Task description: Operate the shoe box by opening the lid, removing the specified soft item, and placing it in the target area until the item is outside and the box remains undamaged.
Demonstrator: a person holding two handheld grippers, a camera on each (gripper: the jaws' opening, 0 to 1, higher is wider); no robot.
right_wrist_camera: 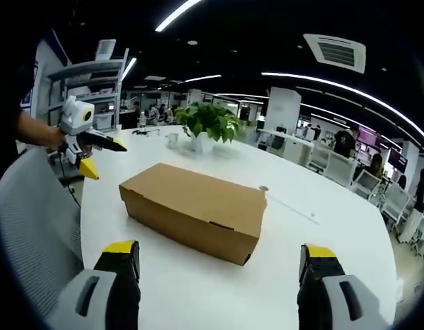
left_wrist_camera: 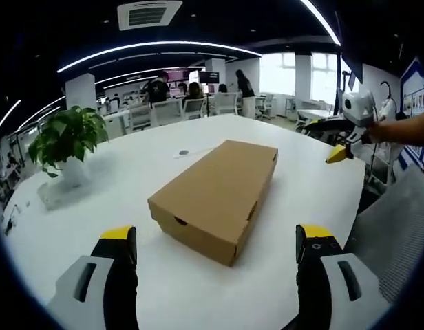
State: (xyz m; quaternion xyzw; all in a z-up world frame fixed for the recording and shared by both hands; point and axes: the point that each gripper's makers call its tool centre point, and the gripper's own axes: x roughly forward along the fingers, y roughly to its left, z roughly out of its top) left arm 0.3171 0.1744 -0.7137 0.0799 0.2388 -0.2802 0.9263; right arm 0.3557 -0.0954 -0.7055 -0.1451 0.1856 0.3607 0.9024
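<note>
A brown cardboard shoe box (left_wrist_camera: pixel 219 196) lies on the round white table (left_wrist_camera: pixel 129 179) with its lid down. My left gripper (left_wrist_camera: pixel 215 240) is open, its yellow-tipped jaws spread wide just short of the box's near corner and touching nothing. My right gripper (right_wrist_camera: pixel 219 251) is open too, facing the long side of the box (right_wrist_camera: pixel 191 206) from a short way off. Across the table, each view shows the other gripper held in a hand off the table's edge: the right gripper (left_wrist_camera: pixel 325 141) and the left gripper (right_wrist_camera: pixel 104 158), both with jaws apart.
A potted green plant (left_wrist_camera: pixel 64 137) (right_wrist_camera: pixel 208 120) stands on the table beyond the box. A small round disc (left_wrist_camera: pixel 184 152) with a thin cable lies near the box's far end. A grey mesh chair (left_wrist_camera: pixel 398 234) (right_wrist_camera: pixel 33 227) stands at the table's edge. People sit at desks behind.
</note>
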